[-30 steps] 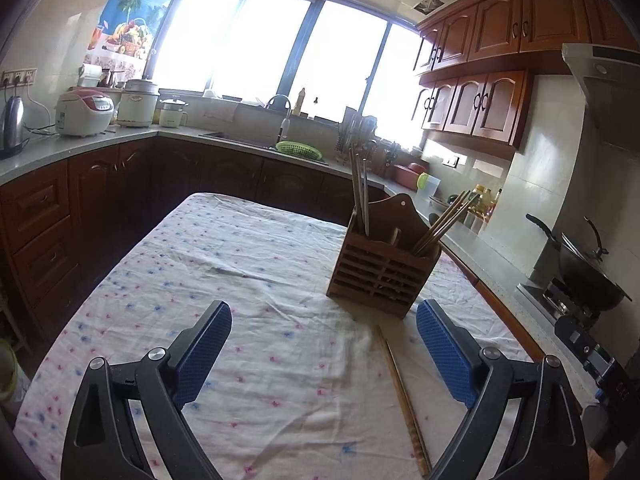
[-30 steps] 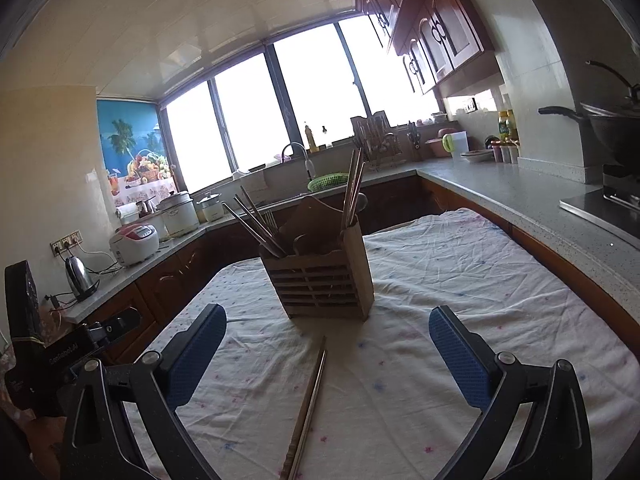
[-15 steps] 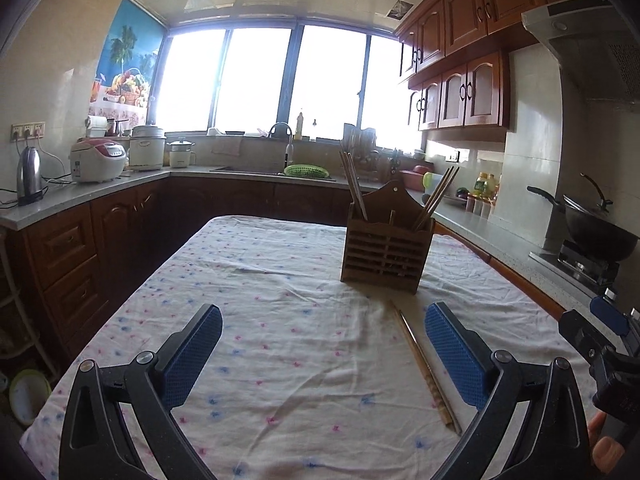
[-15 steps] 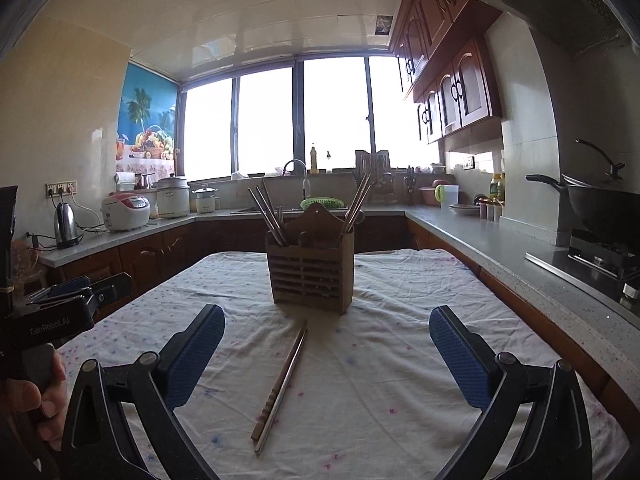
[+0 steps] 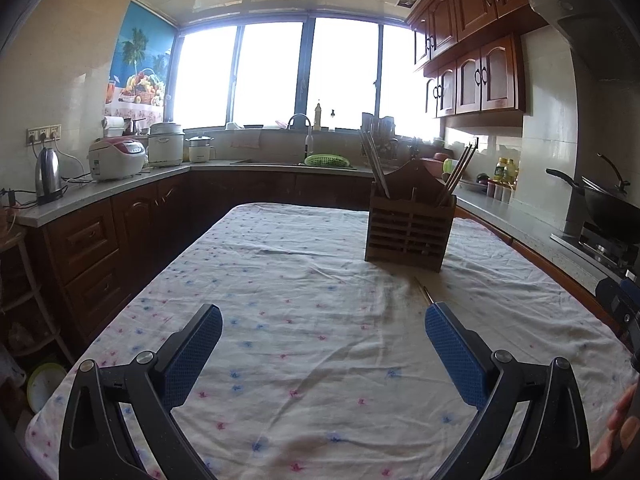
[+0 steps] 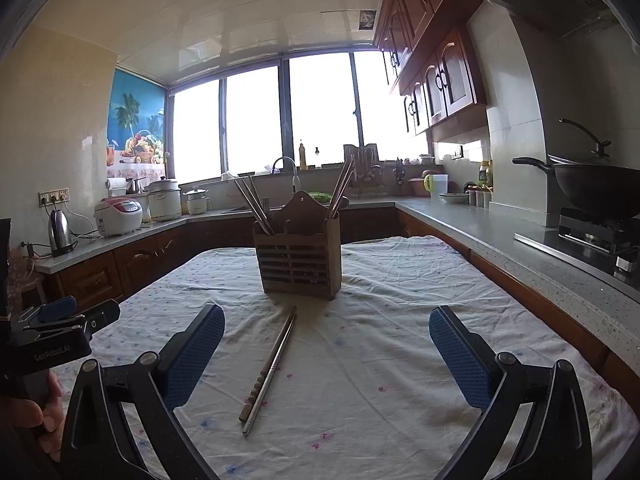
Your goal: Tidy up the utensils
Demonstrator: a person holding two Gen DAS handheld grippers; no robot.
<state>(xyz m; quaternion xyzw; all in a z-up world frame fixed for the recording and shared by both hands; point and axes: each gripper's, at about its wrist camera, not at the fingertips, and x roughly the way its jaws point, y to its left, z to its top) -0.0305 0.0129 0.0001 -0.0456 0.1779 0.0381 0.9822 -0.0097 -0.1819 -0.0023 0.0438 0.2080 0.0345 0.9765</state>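
One cloth-covered table (image 6: pixel 400 280) bears one wooden utensil holder (image 6: pixel 298 258), with chopsticks standing in its two end compartments. Two loose chopsticks (image 6: pixel 270 368) lie side by side on the cloth just before it. The right gripper (image 6: pixel 326 344) and left gripper (image 5: pixel 322 344) both hover with jaws spread wide, holding nothing.
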